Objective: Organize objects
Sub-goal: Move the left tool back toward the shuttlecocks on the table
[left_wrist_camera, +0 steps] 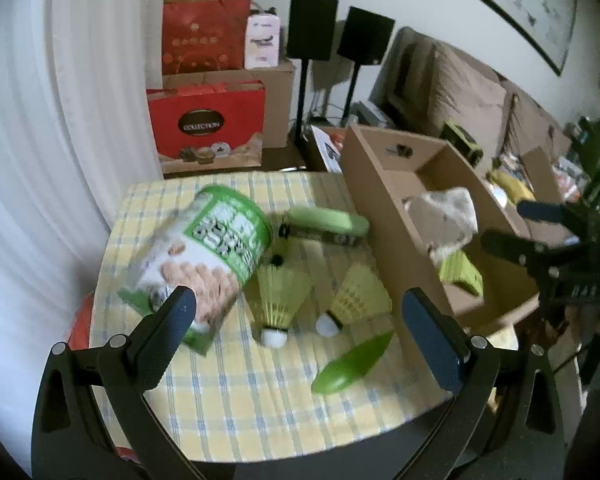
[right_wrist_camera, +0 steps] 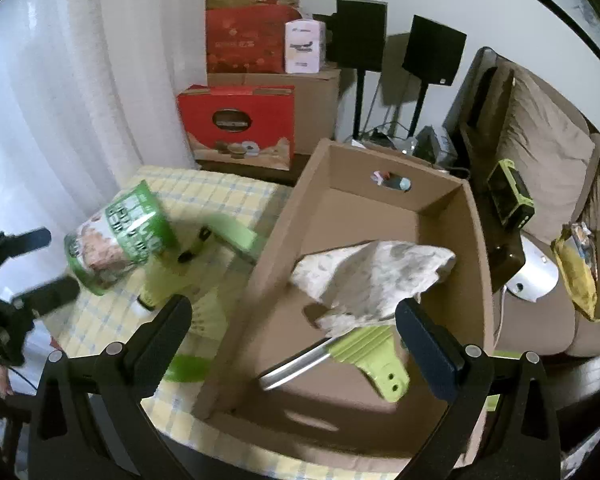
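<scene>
On the table (left_wrist_camera: 228,396), under a yellow-checked cloth, lie two yellow-green shuttlecocks (left_wrist_camera: 280,300), side by side at the middle of the left wrist view, cork ends toward the camera. One green tin (left_wrist_camera: 208,256) with a printed label sits tilted at 10 o'clock from them, blurred, and it seems to rest on a flat green packet (left_wrist_camera: 196,332), though that is hard to tell. One long green case (left_wrist_camera: 328,222) lies at 12 o'clock behind the shuttlecocks, and one green leaf-shaped piece (left_wrist_camera: 352,364) lies at 5 o'clock near the table edge. One open cardboard box (right_wrist_camera: 260,300) stands at 3 o'clock, its near wall just beside the right shuttlecock. Inside it are one crumpled whitish cloth (right_wrist_camera: 376,276) and one green-handled knife (right_wrist_camera: 340,356), its blade partly under the cloth. The left claw (left_wrist_camera: 300,332) is spread wide above the shuttlecocks, holding nothing. The right claw (right_wrist_camera: 296,332) is spread too, empty, above the box. Two black speakers (right_wrist_camera: 360,36) on stands and two red gift boxes (right_wrist_camera: 236,124) stand beyond the table at 12 o'clock.
</scene>
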